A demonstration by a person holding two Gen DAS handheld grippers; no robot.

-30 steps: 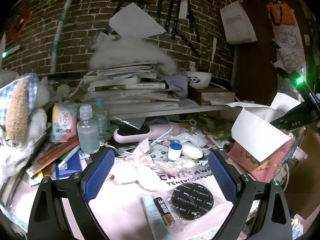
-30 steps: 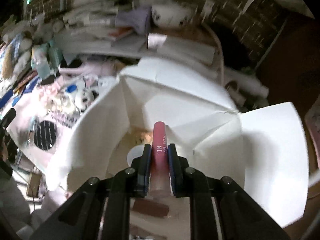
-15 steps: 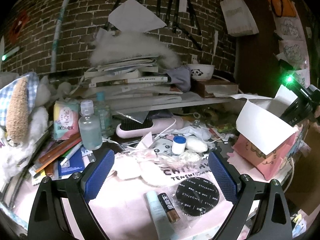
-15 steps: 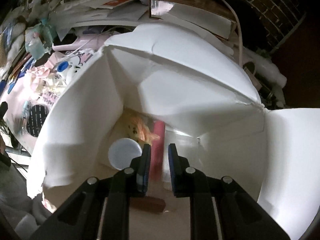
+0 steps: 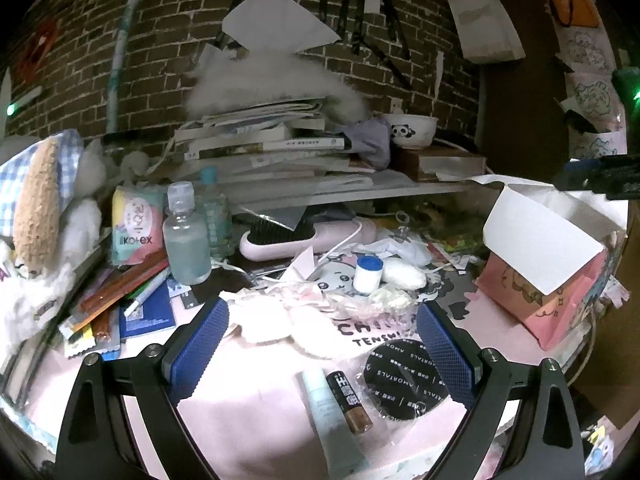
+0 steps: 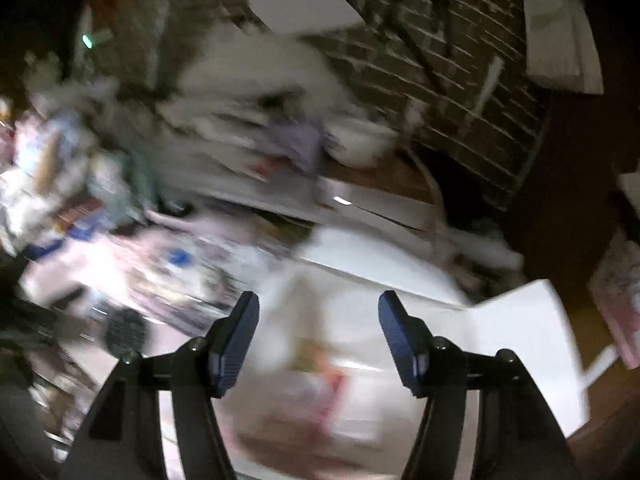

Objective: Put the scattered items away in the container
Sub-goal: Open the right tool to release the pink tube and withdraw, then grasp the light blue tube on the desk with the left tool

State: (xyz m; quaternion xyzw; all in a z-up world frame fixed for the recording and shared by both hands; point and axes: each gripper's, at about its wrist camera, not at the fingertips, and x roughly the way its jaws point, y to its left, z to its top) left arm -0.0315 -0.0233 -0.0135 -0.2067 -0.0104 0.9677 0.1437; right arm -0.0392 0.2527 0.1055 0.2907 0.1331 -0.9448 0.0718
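While both grippers stand wide open and empty, the left gripper (image 5: 320,344) hovers over the pink cloth-covered surface (image 5: 248,412), where one brown-and-black battery (image 5: 349,402), one pale blue tube (image 5: 326,408) and one round black disc in clear wrap (image 5: 404,380) lie close together between its two blue pads. Farther back stand one small white bottle with a blue cap (image 5: 368,274) and two clear plastic bottles (image 5: 186,236). Off to the right sits the pink cardboard box with white flaps (image 5: 544,264). In its blurred view, the right gripper (image 6: 318,334) hangs above that box's open white inside (image 6: 360,360).
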